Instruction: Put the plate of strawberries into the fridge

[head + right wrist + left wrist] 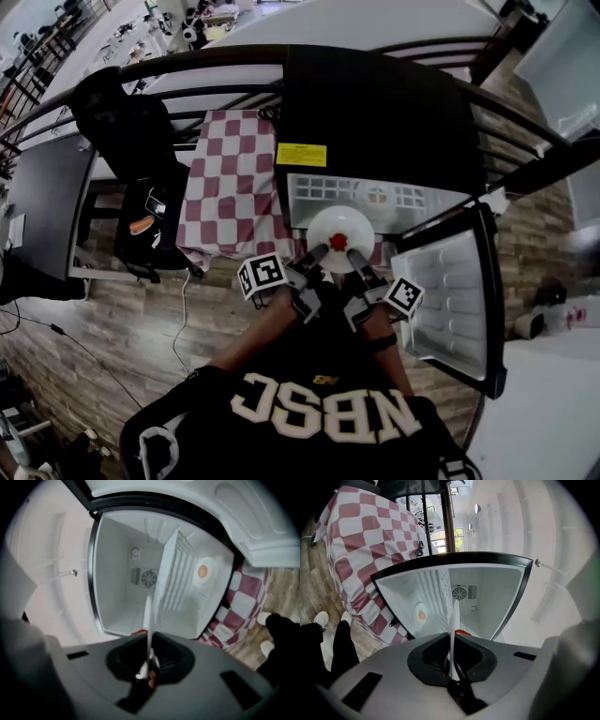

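The left tool [317, 255] and right tool [354, 255] each clamp the near rim of the white plate [339, 223], a strawberry [338, 241] on it, before the open fridge [375, 112].

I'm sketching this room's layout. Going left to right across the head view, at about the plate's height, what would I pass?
black chair → checkered cloth → white plate → open fridge door

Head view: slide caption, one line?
Left gripper and right gripper hold the plate with a strawberry at the open fridge.
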`<state>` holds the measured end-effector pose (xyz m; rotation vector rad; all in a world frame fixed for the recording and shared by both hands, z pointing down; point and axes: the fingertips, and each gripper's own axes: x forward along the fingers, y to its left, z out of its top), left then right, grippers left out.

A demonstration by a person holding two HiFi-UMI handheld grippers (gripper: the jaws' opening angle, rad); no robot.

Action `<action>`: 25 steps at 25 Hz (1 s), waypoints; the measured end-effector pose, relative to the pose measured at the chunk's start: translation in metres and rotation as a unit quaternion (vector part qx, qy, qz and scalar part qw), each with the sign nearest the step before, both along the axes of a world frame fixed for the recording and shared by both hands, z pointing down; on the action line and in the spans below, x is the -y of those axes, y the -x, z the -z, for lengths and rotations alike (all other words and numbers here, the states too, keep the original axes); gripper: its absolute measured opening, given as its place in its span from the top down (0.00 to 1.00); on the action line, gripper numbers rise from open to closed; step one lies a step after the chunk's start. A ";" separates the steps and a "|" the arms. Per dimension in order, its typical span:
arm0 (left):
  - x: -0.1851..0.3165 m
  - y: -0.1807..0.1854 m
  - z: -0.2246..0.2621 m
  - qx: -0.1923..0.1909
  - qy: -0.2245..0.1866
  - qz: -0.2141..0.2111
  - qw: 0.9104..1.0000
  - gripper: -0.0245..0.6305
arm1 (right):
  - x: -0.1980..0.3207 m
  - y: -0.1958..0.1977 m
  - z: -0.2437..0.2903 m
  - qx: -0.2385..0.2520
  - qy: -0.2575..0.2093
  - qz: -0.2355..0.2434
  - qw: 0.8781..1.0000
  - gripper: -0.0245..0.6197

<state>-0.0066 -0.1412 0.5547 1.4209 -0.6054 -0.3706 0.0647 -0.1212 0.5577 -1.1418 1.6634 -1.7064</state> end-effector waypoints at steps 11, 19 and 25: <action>0.052 -0.027 -0.007 0.030 0.002 0.030 0.999 0.91 | 0.057 -0.028 -0.008 0.017 0.010 0.011 1.000 0.90; 0.077 -0.028 -0.014 0.041 0.012 0.041 0.998 0.91 | 0.083 -0.029 -0.014 0.031 0.024 0.015 0.999 0.90; 0.090 -0.030 -0.021 0.041 0.027 0.044 0.998 0.91 | 0.097 -0.031 -0.019 0.034 0.036 0.017 0.999 0.90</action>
